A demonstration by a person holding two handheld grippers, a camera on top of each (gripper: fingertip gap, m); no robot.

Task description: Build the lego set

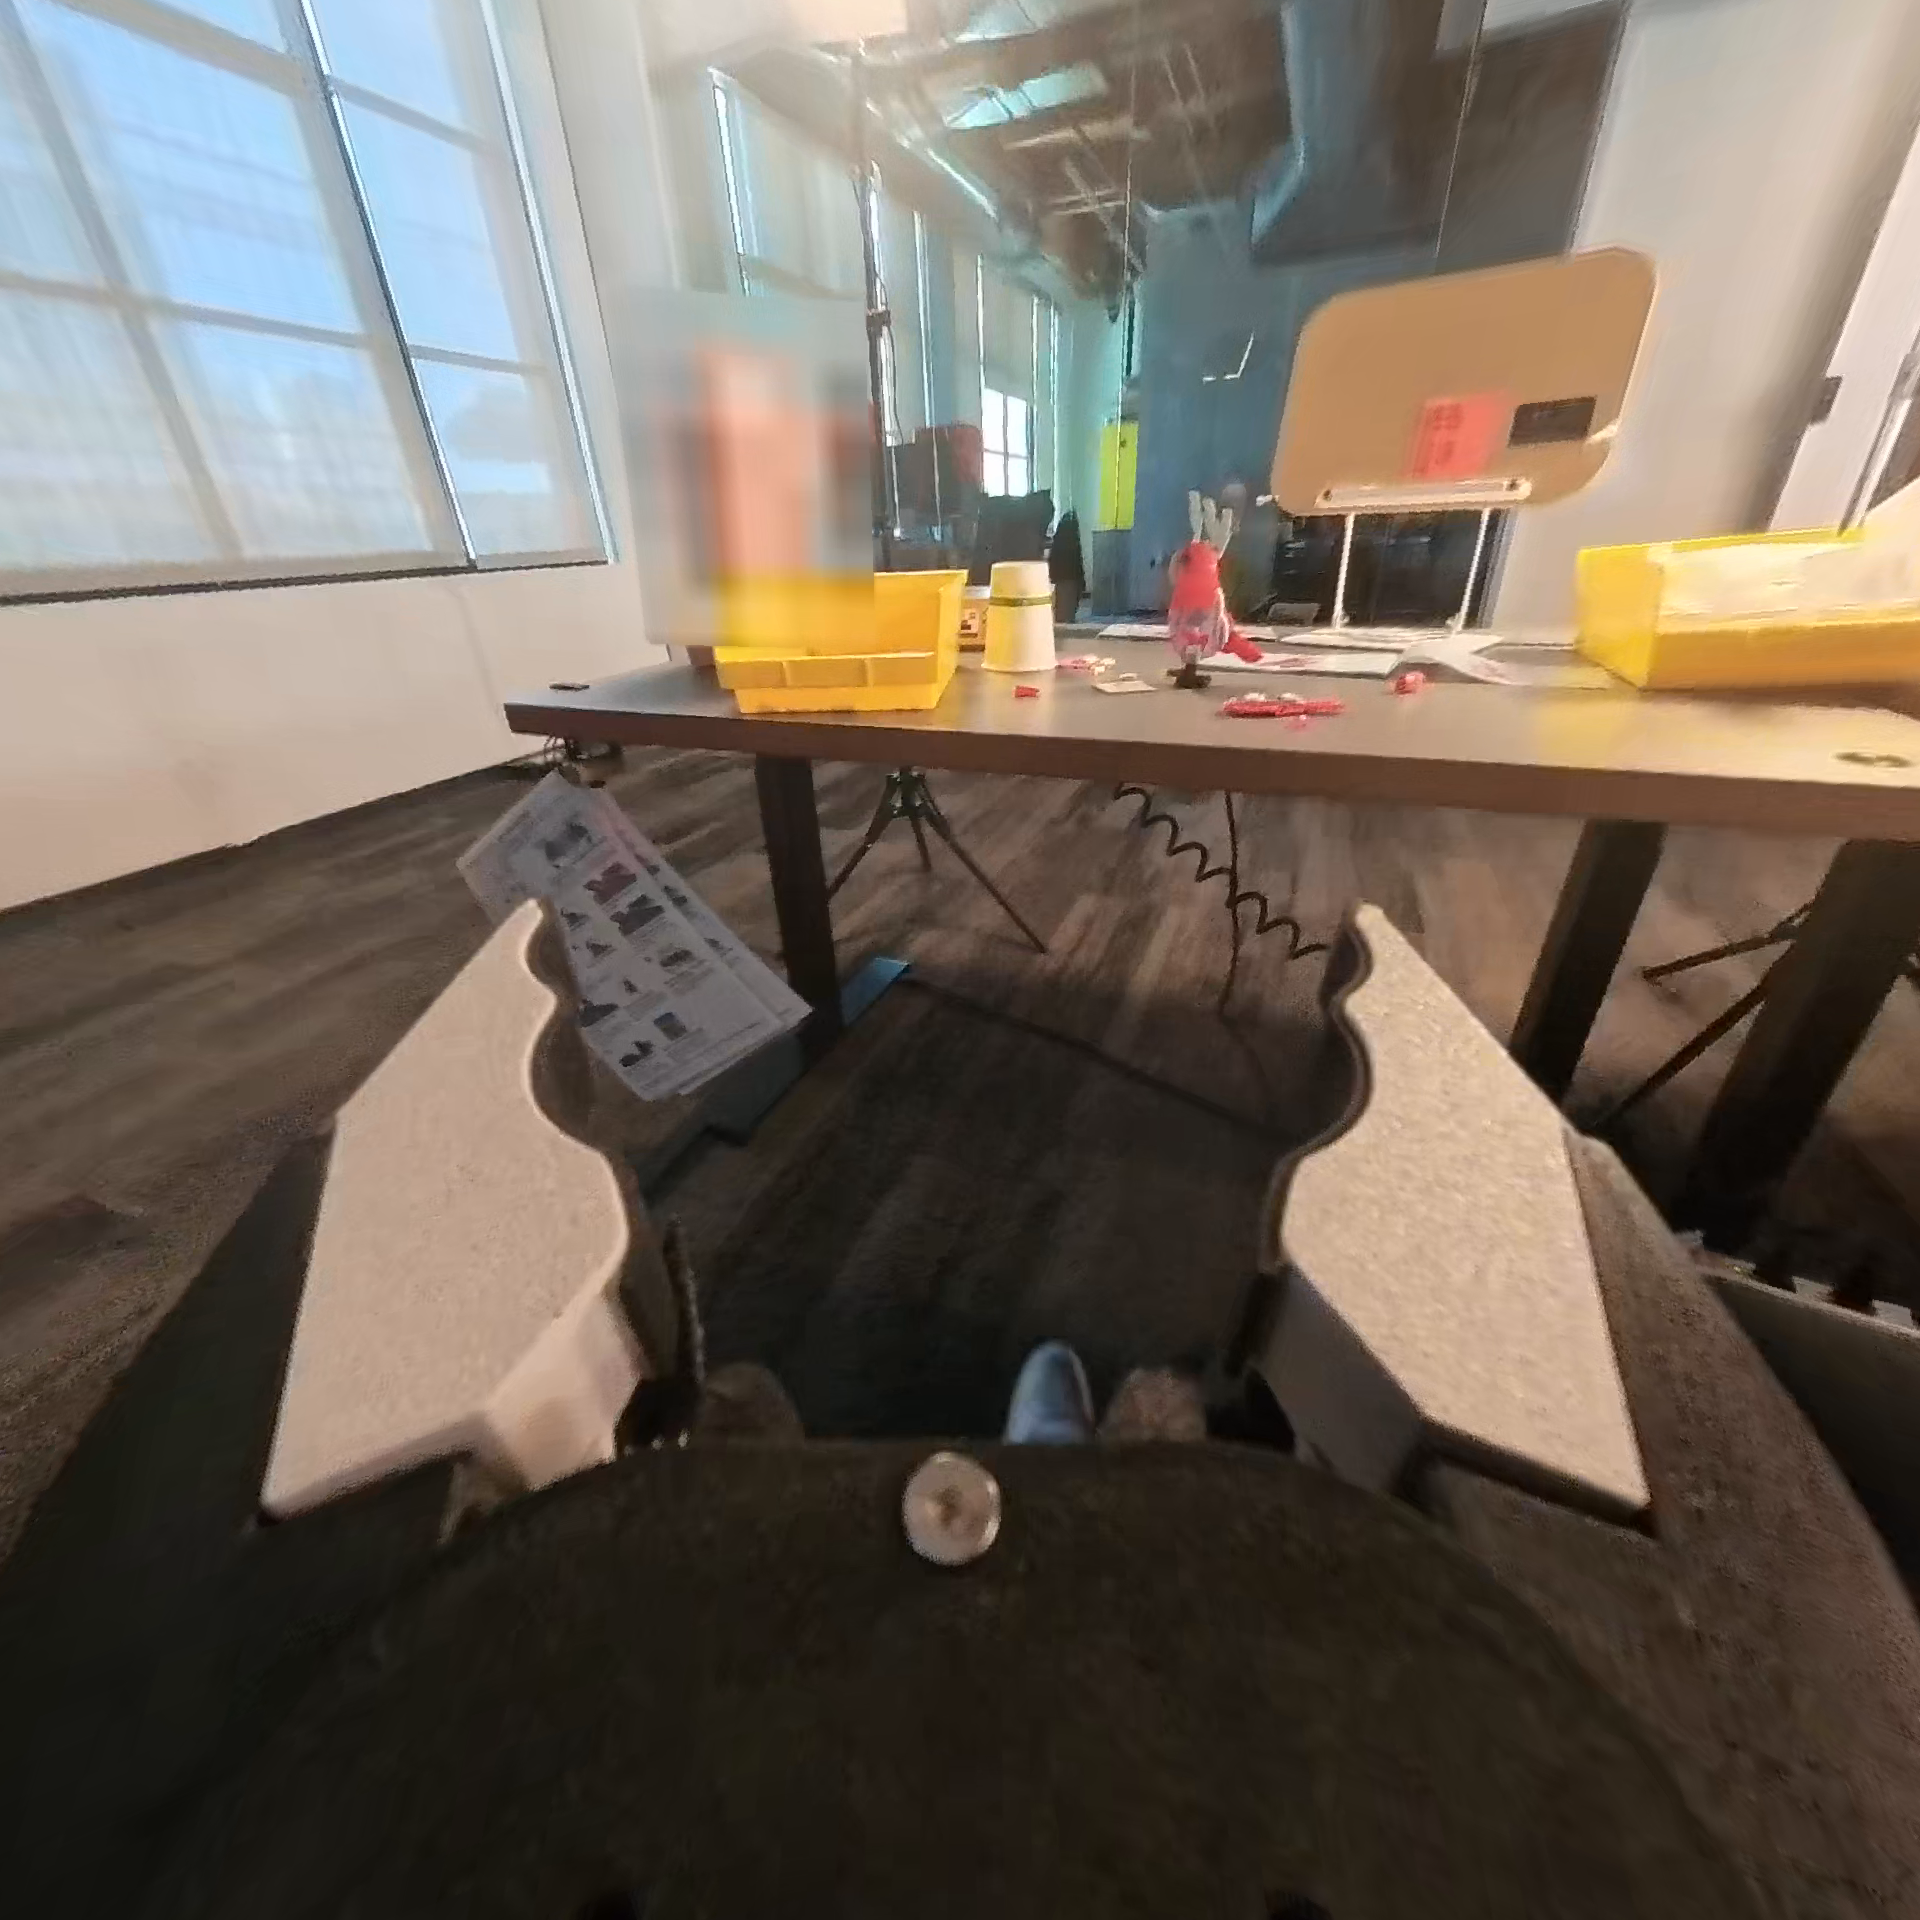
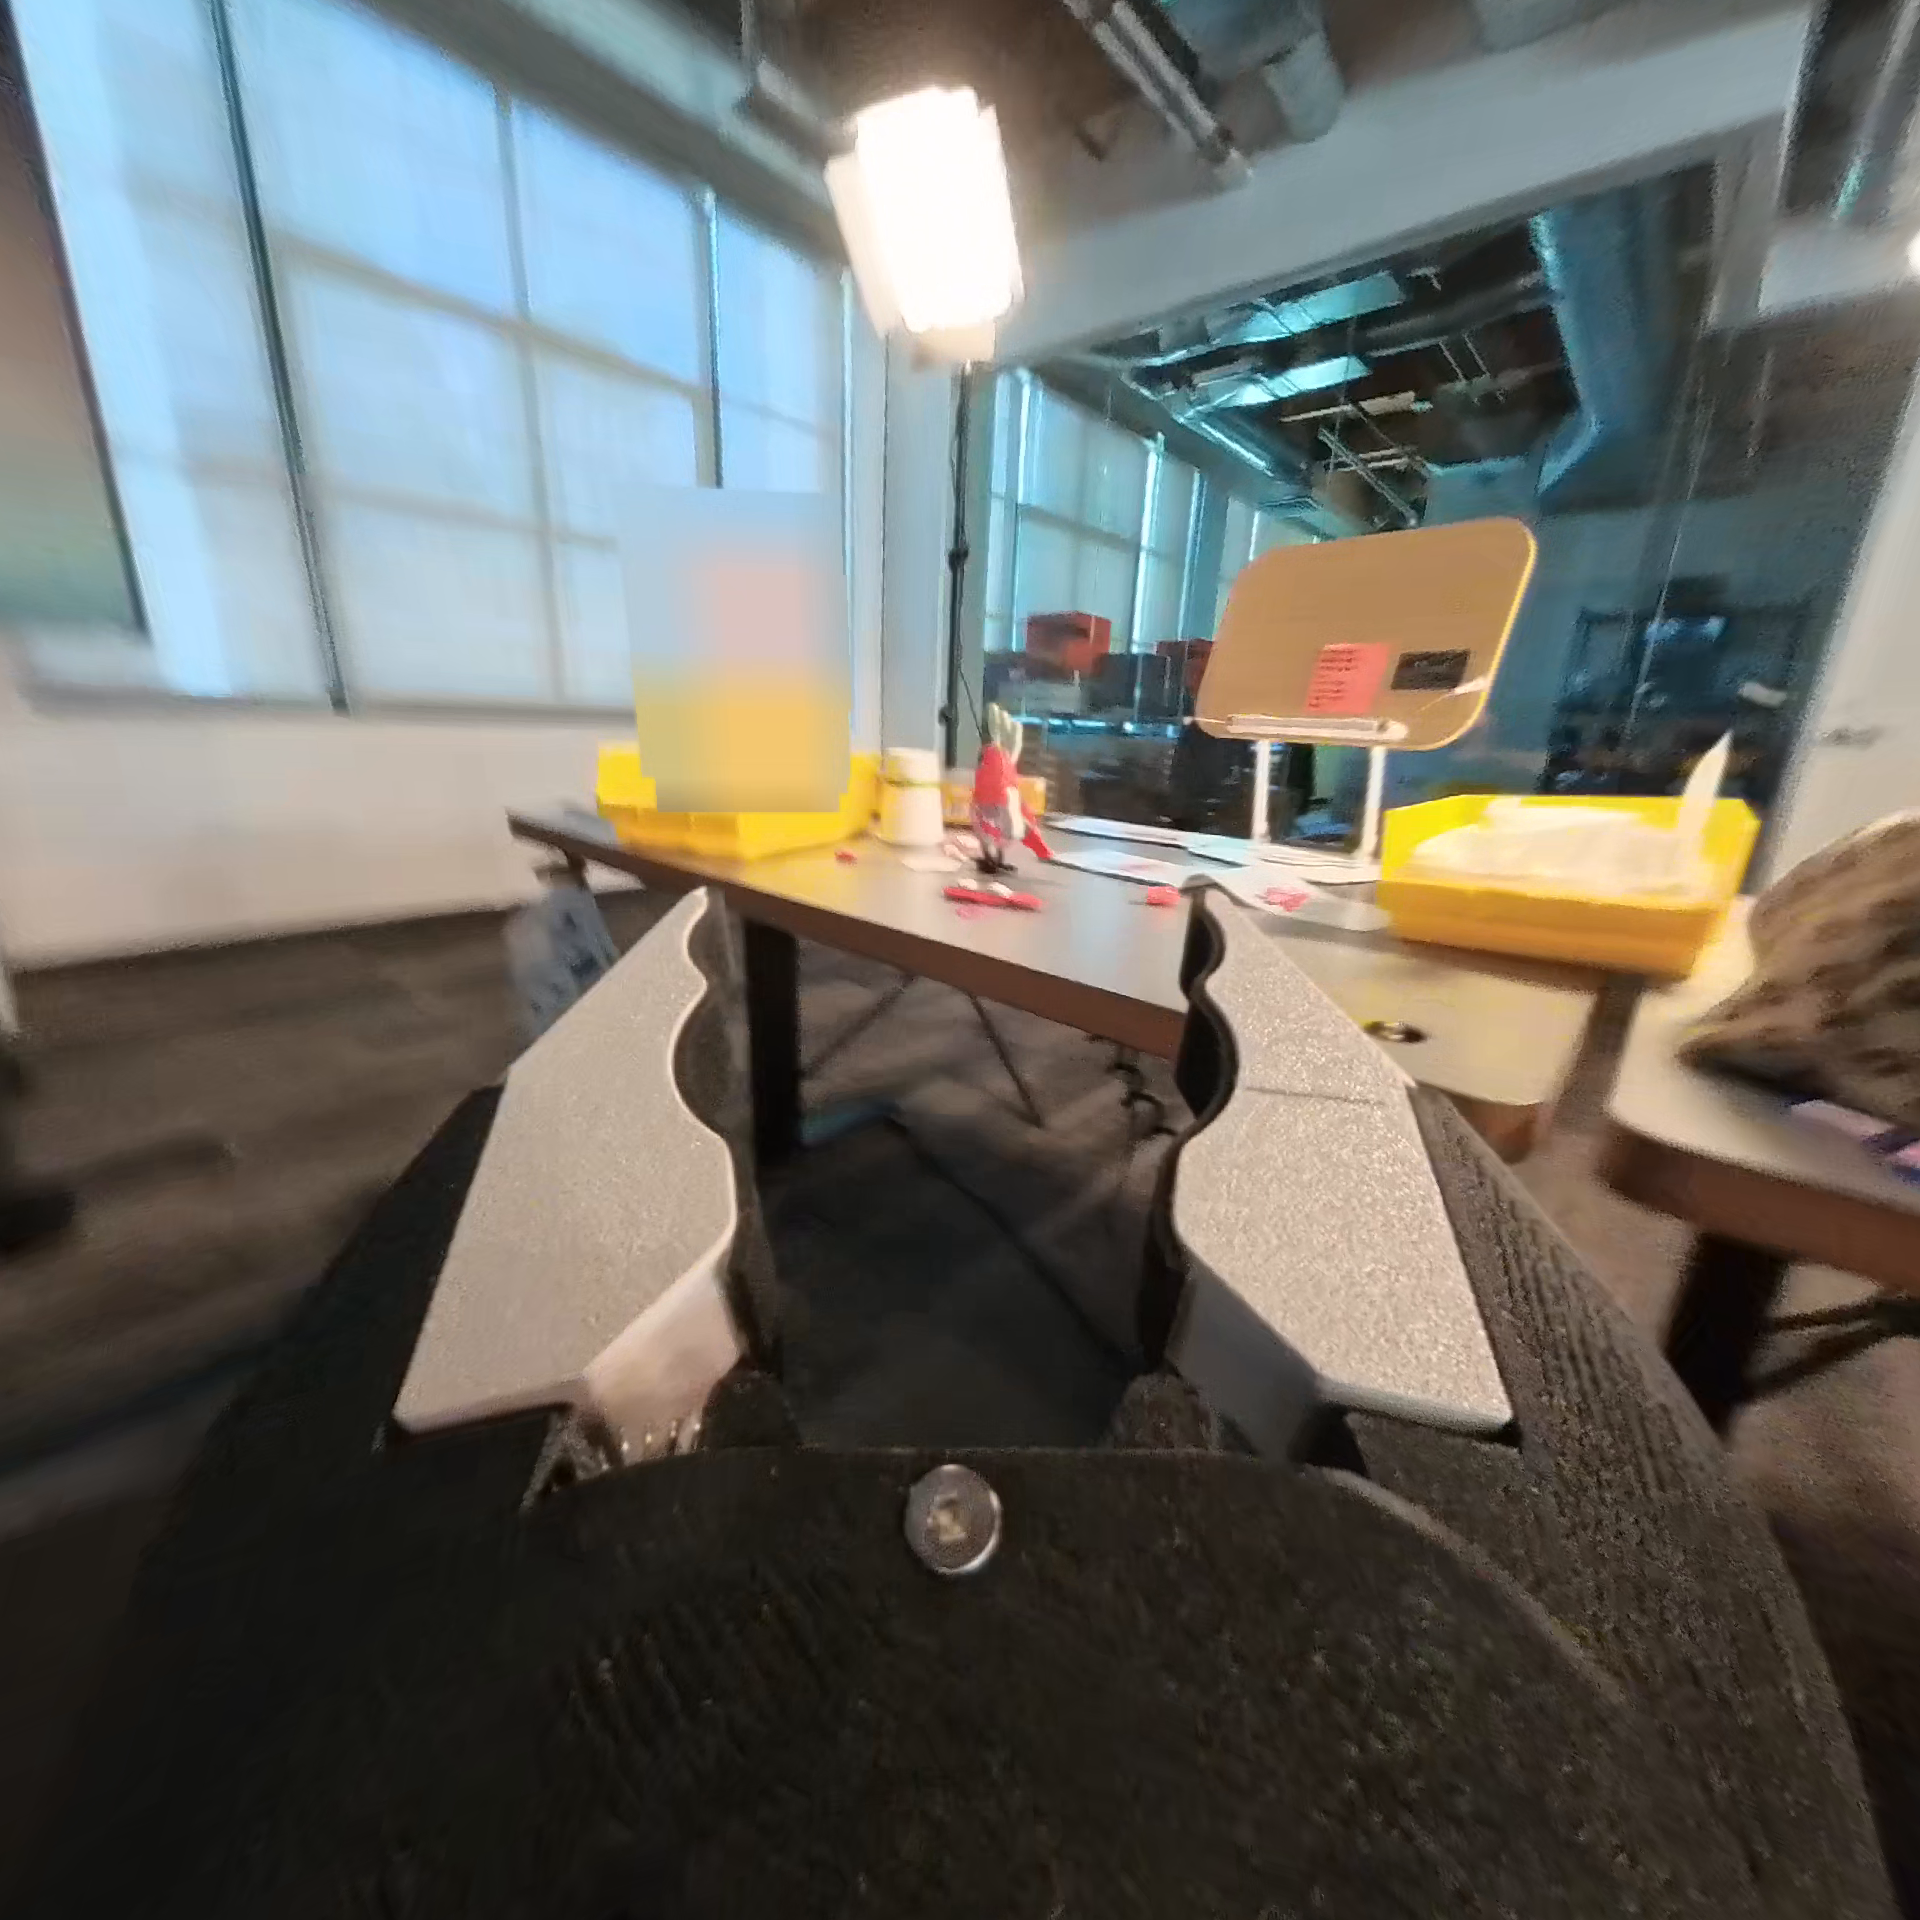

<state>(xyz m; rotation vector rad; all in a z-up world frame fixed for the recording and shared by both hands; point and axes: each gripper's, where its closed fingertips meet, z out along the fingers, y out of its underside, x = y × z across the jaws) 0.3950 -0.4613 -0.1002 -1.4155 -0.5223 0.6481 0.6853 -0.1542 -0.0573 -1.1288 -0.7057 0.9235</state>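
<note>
Both claws are held in the air, well short of a dark worktop (image 1: 1351,743), each with nothing between its fingers. The left claw (image 1: 951,925) is spread wide over the dark floor (image 1: 208,1039), a printed leaflet (image 1: 634,945) hanging beyond its left fingertip below the worktop's corner. The right claw (image 2: 951,904) is parted less widely and is aimed at the worktop's near edge. On the worktop are seen a red toy bird (image 1: 1200,613) on a black stand, an upturned white paper cup (image 1: 1018,615), scattered red pieces (image 1: 1283,707), a yellow bin (image 1: 842,649) at the left end and a yellow tray (image 1: 1725,613) at the right. A tan board (image 1: 1465,379) is raised on white legs behind them.
</note>
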